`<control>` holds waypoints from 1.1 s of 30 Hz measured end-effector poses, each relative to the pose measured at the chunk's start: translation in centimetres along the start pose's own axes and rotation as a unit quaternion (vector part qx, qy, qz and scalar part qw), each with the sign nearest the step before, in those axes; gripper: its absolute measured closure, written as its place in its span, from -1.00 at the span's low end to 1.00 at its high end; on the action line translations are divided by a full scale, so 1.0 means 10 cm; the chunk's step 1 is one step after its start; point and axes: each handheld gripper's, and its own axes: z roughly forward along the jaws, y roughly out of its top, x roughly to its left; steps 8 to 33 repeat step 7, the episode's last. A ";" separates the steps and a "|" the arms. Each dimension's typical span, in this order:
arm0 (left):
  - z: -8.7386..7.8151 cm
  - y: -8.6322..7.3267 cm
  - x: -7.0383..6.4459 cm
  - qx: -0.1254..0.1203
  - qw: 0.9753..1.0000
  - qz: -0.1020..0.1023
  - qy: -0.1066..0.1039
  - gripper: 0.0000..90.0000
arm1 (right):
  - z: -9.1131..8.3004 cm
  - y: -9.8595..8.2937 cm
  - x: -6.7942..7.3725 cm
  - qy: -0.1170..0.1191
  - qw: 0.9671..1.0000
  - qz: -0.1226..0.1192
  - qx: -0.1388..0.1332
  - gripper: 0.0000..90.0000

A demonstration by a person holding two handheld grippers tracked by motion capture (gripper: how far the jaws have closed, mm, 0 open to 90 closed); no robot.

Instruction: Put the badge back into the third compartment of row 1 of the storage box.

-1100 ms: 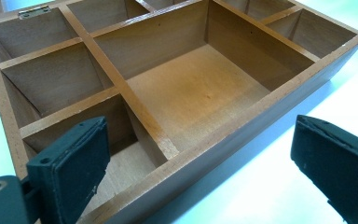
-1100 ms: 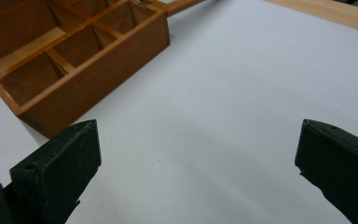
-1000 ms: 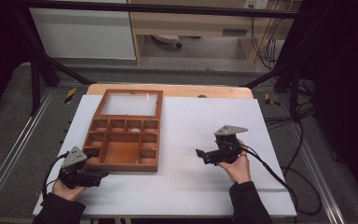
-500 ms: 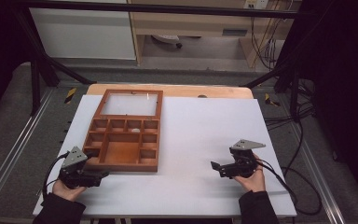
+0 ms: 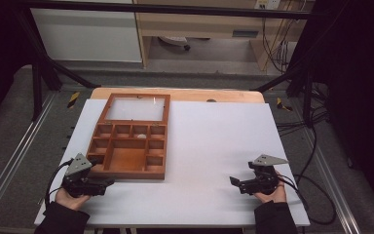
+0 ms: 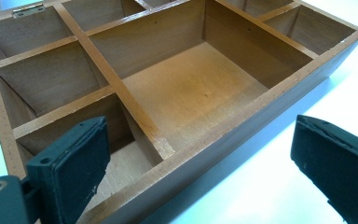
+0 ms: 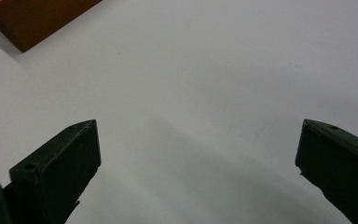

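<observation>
My right claw (image 5: 239, 184) has drawn back over the last second: it stood farther forward over the white tabletop (image 5: 214, 141), and it now sits low at the near edge, close to my body, with my right hand (image 5: 268, 191) wrapped behind it. Its jaws stand wide apart and grasp nothing; in the right gripper view bare tabletop lies between them, and one corner of the wooden box (image 7: 32, 18) shows far off, ahead and to one side. My left claw (image 5: 104, 184) has kept its position through the same interval. It is likewise released, jaws spread, empty. The wooden box (image 6: 177, 93) lies directly ahead of it, near corner just beyond the jaws, not touching them; its glazed lid (image 5: 135, 107) is swung open and lies flat on the far side. The compartments that I can see from this claw are empty. Judgement: the retreat of the right claw indicates a rest position, well apart from the box, not an approach. Any further handling falls first to the left claw.
</observation>
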 end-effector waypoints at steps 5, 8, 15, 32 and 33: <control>0.00 0.00 0.00 0.001 1.000 0.000 0.000 -0.91 | -0.02 -0.01 0.00 0.002 1.000 0.003 -0.002 -0.99; 0.01 0.00 0.00 0.001 1.000 0.000 0.000 -0.91 | -0.02 -0.01 0.00 0.001 1.000 0.001 -0.001 -0.99; 0.01 0.00 0.00 0.001 1.000 0.000 0.000 -0.91 | -0.02 -0.01 0.00 0.001 1.000 0.001 -0.001 -0.99; 0.01 0.00 0.00 0.001 1.000 0.000 0.000 -0.91 | -0.02 -0.01 0.00 0.001 1.000 0.001 -0.001 -0.99; 0.01 0.00 0.00 0.001 1.000 0.000 0.000 -0.91 | -0.02 -0.01 0.00 0.001 1.000 0.001 -0.001 -0.99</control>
